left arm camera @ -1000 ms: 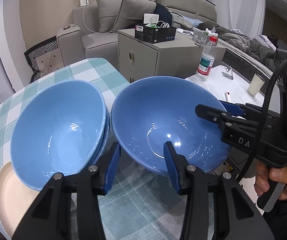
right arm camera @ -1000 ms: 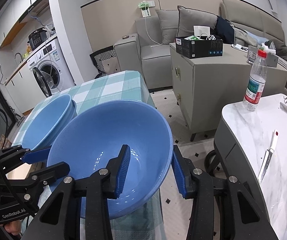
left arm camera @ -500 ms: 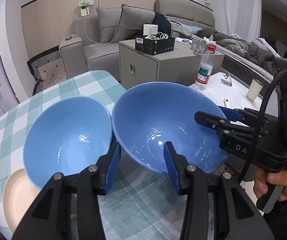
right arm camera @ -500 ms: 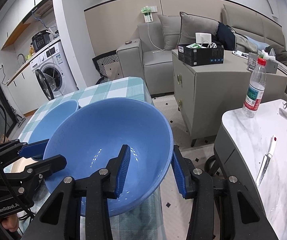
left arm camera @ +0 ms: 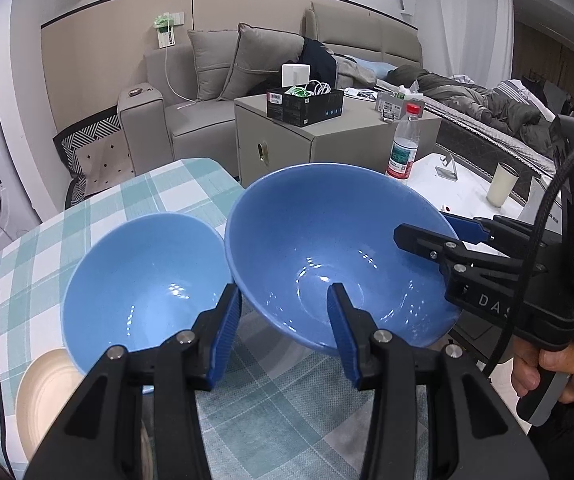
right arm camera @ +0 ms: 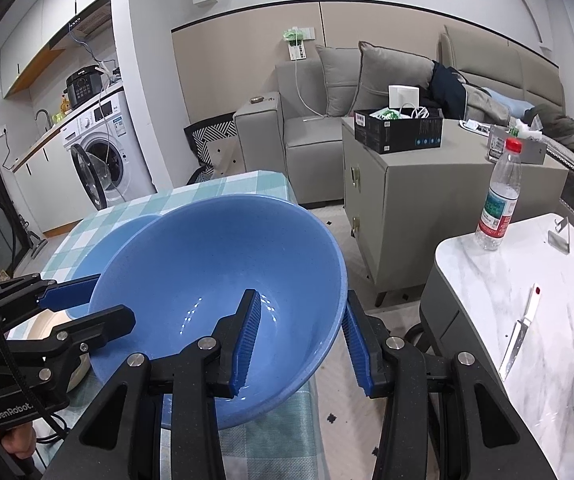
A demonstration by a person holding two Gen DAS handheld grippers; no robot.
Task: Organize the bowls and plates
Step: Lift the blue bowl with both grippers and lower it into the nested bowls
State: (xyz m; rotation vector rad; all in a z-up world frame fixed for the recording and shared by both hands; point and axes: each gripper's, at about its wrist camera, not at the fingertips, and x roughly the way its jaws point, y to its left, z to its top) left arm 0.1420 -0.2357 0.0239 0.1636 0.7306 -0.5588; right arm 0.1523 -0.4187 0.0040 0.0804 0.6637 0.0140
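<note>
Since a second ago both tools have lifted the big blue bowl (left arm camera: pixel 339 256) clear of the other blue bowl (left arm camera: pixel 143 280), which now sits lower and further off to its left, above the checked worktop (left arm camera: pixel 99 216). The left tool (left arm camera: pixel 283 320) is clenched on the near rim of the lifted bowl, one blue pad inside the wall and one outside. The right tool (right arm camera: pixel 299 336) grips the rim on the opposite side the same way, and in the left view it reaches in from the right.

The bowl hangs in the air, tilted toward the cameras, partly beyond the worktop's edge over the floor. It looks like glazed ceramic: stiff, fairly heavy, smooth enough to slip and likely to chip or break if dropped. The rim is the only sensible hold, and two opposed grips keep it from swinging.

Both blue bowls are empty; only light glints show inside. The resting bowl overlaps a cream plate (left arm camera: pixel 43 392) at the near left, whose visible part is also bare. Whether more bowls are nested under the resting one I cannot tell.
</note>
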